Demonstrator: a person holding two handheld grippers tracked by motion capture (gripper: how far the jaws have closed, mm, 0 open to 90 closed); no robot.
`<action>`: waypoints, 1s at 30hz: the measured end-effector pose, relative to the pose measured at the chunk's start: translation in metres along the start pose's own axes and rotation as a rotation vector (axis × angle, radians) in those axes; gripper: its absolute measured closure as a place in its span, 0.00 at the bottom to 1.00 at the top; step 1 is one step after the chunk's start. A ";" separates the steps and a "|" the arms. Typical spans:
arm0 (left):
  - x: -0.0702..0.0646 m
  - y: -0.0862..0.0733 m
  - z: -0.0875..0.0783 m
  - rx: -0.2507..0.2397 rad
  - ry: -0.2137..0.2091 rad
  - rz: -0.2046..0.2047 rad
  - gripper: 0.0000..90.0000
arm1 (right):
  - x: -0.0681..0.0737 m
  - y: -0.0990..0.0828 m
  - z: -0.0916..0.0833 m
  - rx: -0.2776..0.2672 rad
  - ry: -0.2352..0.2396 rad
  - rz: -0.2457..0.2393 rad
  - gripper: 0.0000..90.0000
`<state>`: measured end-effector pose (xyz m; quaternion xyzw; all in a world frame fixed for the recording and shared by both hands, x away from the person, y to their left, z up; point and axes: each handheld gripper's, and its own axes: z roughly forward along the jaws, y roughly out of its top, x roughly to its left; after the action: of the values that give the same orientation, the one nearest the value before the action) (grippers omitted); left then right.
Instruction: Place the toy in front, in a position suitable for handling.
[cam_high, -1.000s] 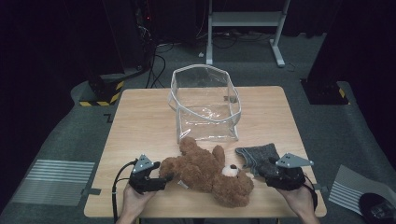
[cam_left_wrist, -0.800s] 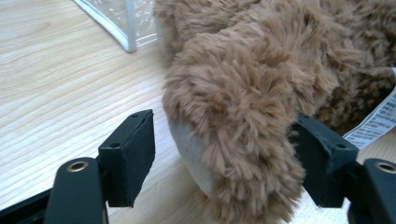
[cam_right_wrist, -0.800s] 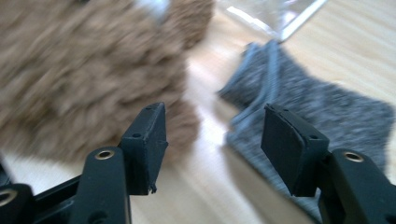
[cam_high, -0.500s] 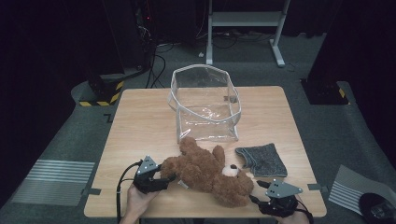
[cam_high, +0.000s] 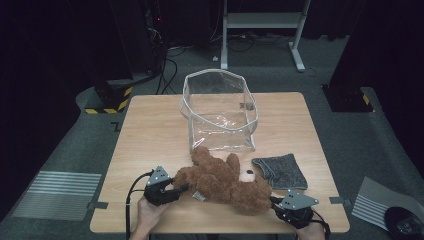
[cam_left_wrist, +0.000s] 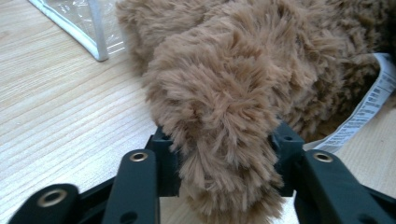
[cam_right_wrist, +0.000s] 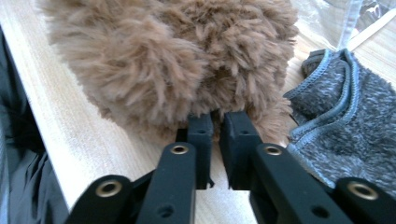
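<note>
I clamp the left gripper (cam_high: 181, 189) on the teddy bear's (cam_high: 225, 182) leg; the right gripper (cam_right_wrist: 215, 125) has just pinched fur at its head; lift both evenly toward the clear bag (cam_high: 220, 114)

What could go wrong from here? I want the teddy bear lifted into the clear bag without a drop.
The right gripper has just closed to a narrow gap on only a tuft of the teddy bear's head fur, so it may slip out. The left gripper, also just closing, pinches one limb; the body may sag between them. The clear bag's soft rim could catch a leg and fold.
</note>
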<state>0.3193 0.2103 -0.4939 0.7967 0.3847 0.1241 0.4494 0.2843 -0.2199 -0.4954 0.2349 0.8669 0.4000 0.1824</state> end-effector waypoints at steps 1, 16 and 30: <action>0.000 0.000 0.000 0.001 -0.003 -0.001 0.65 | -0.001 0.000 0.000 -0.004 -0.005 0.001 0.97; -0.008 0.002 -0.023 -0.015 -0.016 -0.021 0.72 | -0.002 0.006 -0.010 -0.051 0.038 0.023 1.00; -0.013 0.013 -0.042 -0.032 0.018 -0.071 0.73 | -0.008 0.013 -0.015 -0.078 0.089 0.094 1.00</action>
<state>0.2940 0.2235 -0.4579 0.7742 0.4148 0.1215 0.4624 0.2865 -0.2263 -0.4754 0.2499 0.8460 0.4515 0.1338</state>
